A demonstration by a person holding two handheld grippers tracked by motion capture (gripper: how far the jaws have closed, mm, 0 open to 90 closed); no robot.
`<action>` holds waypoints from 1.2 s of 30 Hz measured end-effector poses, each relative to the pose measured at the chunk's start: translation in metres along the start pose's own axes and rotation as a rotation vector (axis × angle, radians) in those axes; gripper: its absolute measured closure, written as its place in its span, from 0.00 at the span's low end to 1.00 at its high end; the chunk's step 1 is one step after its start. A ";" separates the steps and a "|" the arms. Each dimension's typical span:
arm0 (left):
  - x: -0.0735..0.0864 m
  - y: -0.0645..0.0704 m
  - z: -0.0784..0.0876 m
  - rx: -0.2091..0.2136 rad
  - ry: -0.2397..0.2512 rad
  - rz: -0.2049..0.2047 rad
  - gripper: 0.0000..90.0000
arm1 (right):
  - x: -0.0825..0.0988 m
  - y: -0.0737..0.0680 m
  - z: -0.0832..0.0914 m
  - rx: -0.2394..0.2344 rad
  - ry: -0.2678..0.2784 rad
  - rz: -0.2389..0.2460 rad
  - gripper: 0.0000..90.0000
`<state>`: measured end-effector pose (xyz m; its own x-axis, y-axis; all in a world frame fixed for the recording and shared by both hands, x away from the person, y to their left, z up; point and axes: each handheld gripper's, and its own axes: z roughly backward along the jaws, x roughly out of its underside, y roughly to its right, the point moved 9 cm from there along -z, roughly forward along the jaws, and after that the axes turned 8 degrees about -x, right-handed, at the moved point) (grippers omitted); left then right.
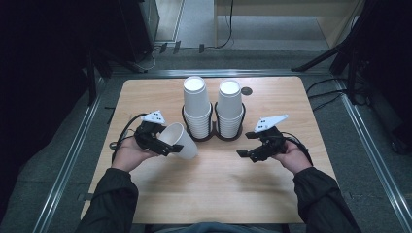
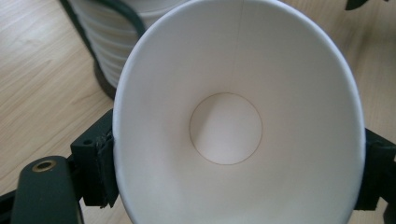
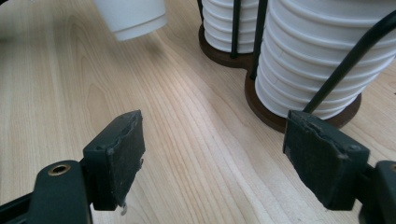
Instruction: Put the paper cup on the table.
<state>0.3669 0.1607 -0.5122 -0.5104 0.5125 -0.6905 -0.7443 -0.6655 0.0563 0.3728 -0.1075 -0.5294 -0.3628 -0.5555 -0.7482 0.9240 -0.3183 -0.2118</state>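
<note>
White paper cup (image 2: 233, 121) tilted, rim squeezed oval.

White paper cup (image 1: 180, 141) on its side, slightly squashed, apparently above the tabletop.

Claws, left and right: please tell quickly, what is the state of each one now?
Left claw: closed on a white paper cup, gripping it at the rim.
Right claw: open, holding nothing.

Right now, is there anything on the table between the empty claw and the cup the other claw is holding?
No. In the high view, only bare wooden table lies between the right claw and the held cup.
</note>
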 end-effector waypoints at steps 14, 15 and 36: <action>0.016 -0.044 0.012 -0.070 -0.011 0.085 0.15 | 0.008 0.001 0.000 0.005 -0.012 -0.015 0.23; 0.016 -0.046 0.013 -0.072 -0.010 0.094 0.15 | 0.009 0.002 0.000 0.007 -0.011 -0.017 0.23; 0.031 -0.098 0.022 -0.191 -0.057 0.166 0.15 | 0.020 0.003 0.009 0.025 0.004 -0.048 0.23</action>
<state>0.4141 0.2537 -0.5229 -0.6467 0.4136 -0.6409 -0.5560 -0.8308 0.0248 0.3667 -0.1263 -0.5398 -0.4060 -0.5363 -0.7400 0.9023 -0.3639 -0.2314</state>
